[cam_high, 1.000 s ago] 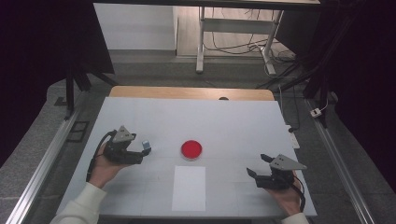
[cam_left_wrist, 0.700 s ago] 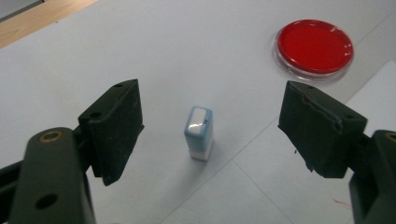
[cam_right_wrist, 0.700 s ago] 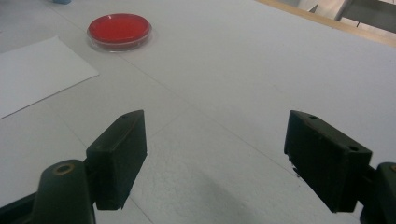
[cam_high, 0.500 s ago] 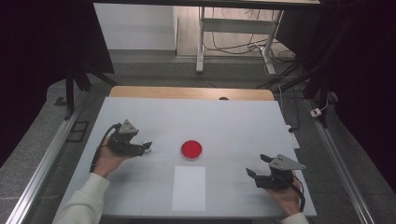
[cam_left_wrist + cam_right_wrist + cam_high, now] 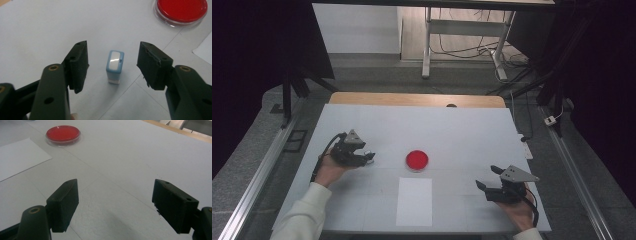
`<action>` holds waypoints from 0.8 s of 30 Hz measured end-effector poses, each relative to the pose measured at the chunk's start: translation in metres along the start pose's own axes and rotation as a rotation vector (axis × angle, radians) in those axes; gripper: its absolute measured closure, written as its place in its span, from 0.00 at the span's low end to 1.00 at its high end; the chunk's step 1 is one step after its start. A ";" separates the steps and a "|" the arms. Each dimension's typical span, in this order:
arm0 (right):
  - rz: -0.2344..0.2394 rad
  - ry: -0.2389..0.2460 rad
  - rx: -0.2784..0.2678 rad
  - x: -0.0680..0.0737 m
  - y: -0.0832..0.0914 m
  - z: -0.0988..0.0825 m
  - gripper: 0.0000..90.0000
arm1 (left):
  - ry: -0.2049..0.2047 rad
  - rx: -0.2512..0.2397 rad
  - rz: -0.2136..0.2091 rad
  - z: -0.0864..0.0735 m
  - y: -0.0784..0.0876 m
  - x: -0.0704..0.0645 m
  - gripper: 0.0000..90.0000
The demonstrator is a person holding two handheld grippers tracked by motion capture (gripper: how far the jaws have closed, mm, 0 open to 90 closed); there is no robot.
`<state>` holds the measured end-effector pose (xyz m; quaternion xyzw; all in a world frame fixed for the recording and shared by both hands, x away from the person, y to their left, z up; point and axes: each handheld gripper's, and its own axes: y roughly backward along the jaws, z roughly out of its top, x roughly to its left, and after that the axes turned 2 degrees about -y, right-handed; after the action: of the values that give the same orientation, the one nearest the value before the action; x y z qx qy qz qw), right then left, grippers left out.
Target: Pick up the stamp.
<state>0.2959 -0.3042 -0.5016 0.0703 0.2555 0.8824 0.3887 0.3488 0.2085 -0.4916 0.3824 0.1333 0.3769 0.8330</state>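
A small blue stamp (image 5: pixel 115 65) with a white base stands upright on the white table. My left gripper (image 5: pixel 113 47) has its jaws on either side of it; they have just been closing, and a gap shows on each side. From above, the left gripper (image 5: pixel 368 156) lies left of the red ink dish (image 5: pixel 417 160), which also appears in the gripper views (image 5: pixel 182 10) (image 5: pixel 63 133). My right gripper (image 5: pixel 116 187) is open with nothing between its jaws, low at the table's front right (image 5: pixel 487 177).
A white paper sheet (image 5: pixel 414 200) lies in front of the dish, between the two hands, and its corner reaches both gripper views (image 5: pixel 17 155) (image 5: pixel 205 48). The wooden table edge (image 5: pixel 417 99) runs along the far side, with metal rails and cables beyond.
The left hand has moved toward the dish and slightly down, bringing its jaws around the stamp, and the jaws have narrowed. The right hand has kept still.
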 end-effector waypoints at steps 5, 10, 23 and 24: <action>-0.002 0.001 0.002 0.000 0.000 0.000 0.24 | -0.014 0.019 -0.005 -0.001 -0.004 -0.001 0.54; -0.004 0.002 0.001 0.000 0.000 0.000 0.24 | -0.011 0.023 -0.010 -0.003 -0.006 0.000 0.64; -0.004 0.000 0.001 0.000 0.000 -0.001 0.24 | -0.031 0.029 -0.029 -0.005 -0.010 -0.001 0.82; -0.004 0.000 0.001 0.000 0.000 -0.001 0.24 | -0.032 0.027 -0.031 -0.005 -0.010 -0.001 0.82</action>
<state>0.2955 -0.3046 -0.5019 0.0700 0.2563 0.8816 0.3902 0.3511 0.2063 -0.5022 0.3974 0.1310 0.3561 0.8355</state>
